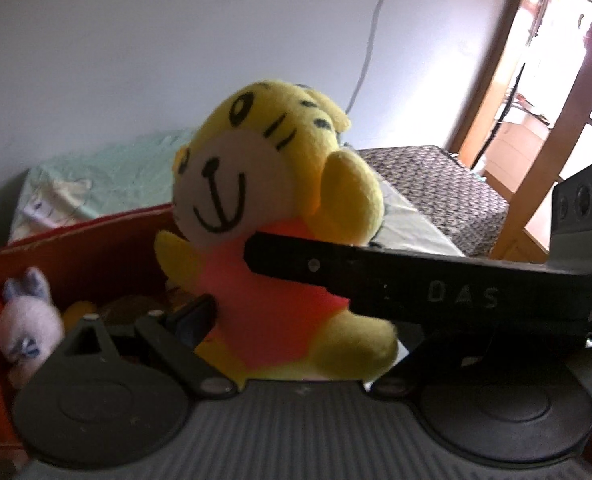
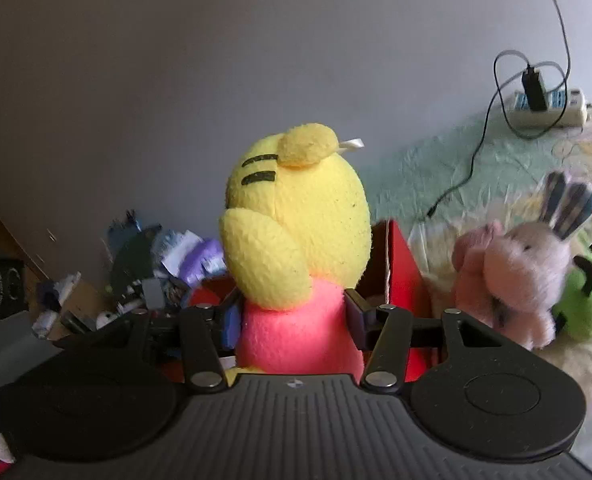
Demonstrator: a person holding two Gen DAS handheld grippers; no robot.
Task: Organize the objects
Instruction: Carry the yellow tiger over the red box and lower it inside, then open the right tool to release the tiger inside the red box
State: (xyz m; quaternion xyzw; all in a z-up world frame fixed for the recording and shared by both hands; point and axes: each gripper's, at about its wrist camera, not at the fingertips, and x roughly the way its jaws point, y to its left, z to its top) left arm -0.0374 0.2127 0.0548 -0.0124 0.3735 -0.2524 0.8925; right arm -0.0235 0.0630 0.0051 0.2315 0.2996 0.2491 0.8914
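Note:
A yellow tiger plush (image 1: 279, 184) in a pink shirt is held upright in the air, its face in the left wrist view and its back (image 2: 300, 216) in the right wrist view. My right gripper (image 2: 296, 316) is shut on its pink torso, one pad on each side. One of the right gripper's fingers (image 1: 416, 284) crosses the plush's chest. My left gripper (image 1: 304, 320) straddles the lower body. Its left pad touches the pink side, and its right fingertip is hidden behind that finger. A red cardboard box (image 1: 75, 256) (image 2: 400, 264) stands just beyond the plush.
A white bunny plush (image 1: 23, 332) lies in the box. On the green bedspread (image 2: 436, 168) sit a grey-eared bunny (image 2: 528, 272), a pink plush (image 2: 476, 264) and a green plush (image 2: 588, 308). A power strip (image 2: 548, 108) with cables lies by the wall. Clutter (image 2: 143, 272) is piled at the left.

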